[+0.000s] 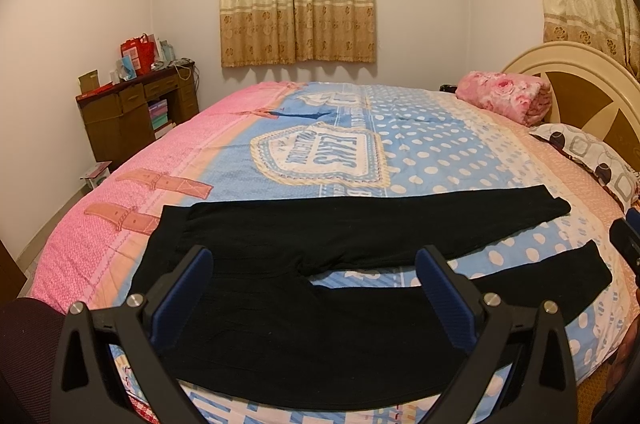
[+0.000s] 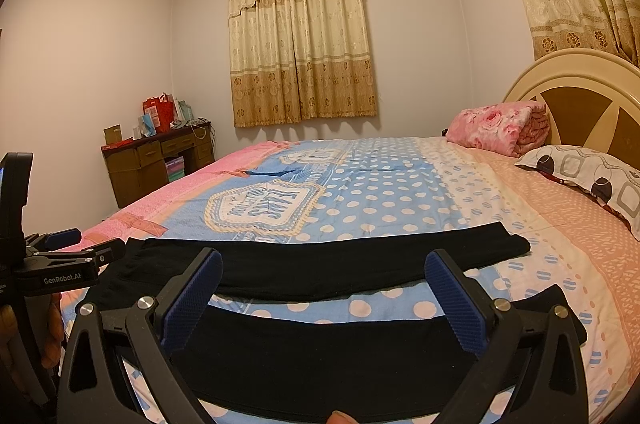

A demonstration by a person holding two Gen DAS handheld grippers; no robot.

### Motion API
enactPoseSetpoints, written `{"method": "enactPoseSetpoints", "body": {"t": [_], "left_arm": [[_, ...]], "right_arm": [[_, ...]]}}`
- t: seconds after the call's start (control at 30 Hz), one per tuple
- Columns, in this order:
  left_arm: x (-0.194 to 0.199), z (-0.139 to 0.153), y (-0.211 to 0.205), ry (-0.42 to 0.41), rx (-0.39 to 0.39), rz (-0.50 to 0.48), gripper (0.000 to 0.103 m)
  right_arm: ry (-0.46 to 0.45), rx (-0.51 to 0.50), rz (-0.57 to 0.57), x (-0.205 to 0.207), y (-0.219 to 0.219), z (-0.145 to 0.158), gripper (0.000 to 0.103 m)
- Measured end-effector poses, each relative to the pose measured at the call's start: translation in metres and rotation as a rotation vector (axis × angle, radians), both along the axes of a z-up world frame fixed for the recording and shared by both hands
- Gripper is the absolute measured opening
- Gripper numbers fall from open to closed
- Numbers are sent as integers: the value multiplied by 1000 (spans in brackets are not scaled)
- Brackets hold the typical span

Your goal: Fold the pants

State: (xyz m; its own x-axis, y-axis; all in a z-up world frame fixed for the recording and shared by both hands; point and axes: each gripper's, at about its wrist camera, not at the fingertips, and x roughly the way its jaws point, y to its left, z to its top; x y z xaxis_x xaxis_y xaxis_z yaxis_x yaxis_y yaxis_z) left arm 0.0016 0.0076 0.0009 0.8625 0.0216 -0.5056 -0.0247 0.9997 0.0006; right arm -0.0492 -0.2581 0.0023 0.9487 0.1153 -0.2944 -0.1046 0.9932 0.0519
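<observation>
Black pants (image 1: 280, 324) lie flat on the bed near its front edge, waist at the left, both legs stretching right and spread apart in a V. My left gripper (image 1: 314, 260) hovers open over the crotch and hip area, nothing between its blue pads. My right gripper (image 2: 324, 264) is open above the near leg (image 2: 320, 352), with the far leg (image 2: 320, 264) just beyond its fingertips. In the right wrist view the left gripper (image 2: 86, 244) shows at the left edge, over the waist end. The right gripper's edge (image 1: 626, 244) shows at the far right of the left wrist view.
The bed (image 1: 420, 151) carries a blue polka-dot and pink cover. A rolled pink floral blanket (image 1: 504, 95) and a patterned pillow (image 1: 588, 151) lie by the headboard (image 1: 592, 79) on the right. A wooden desk (image 1: 132, 111) with bags stands at the far left wall.
</observation>
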Motion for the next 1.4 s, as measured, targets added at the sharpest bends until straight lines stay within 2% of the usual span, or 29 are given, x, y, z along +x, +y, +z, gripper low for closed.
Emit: {"method": "enactPoseSetpoints", "body": {"t": [0.47,0.67,0.77,0.93,1.17,1.33,1.4], "left_arm": [[8,-23,0,46,15,4,103],[15,-33,-2,72,40,2,103],[24,-37,1,74,80,17,103],[50,-44,33,102,116,88,103],[108,-58,95,157,168,197,103],[155,-73,146,228,134,266,103],[173,-80,161,266,118,273,103]], "right_arm": [[40,16,-5,15,-12,-14,102],[70,25,-5,28,-19,-25,102],[96,21,19,39,-30,-33,102],[141,-38,-29,72,-80,-40,102],[218,-71,-162,149,-186,-32,102],[317,-59,-209,215,-243,-40,101],[358,-38,-215,239,-259,-49,96]]}}
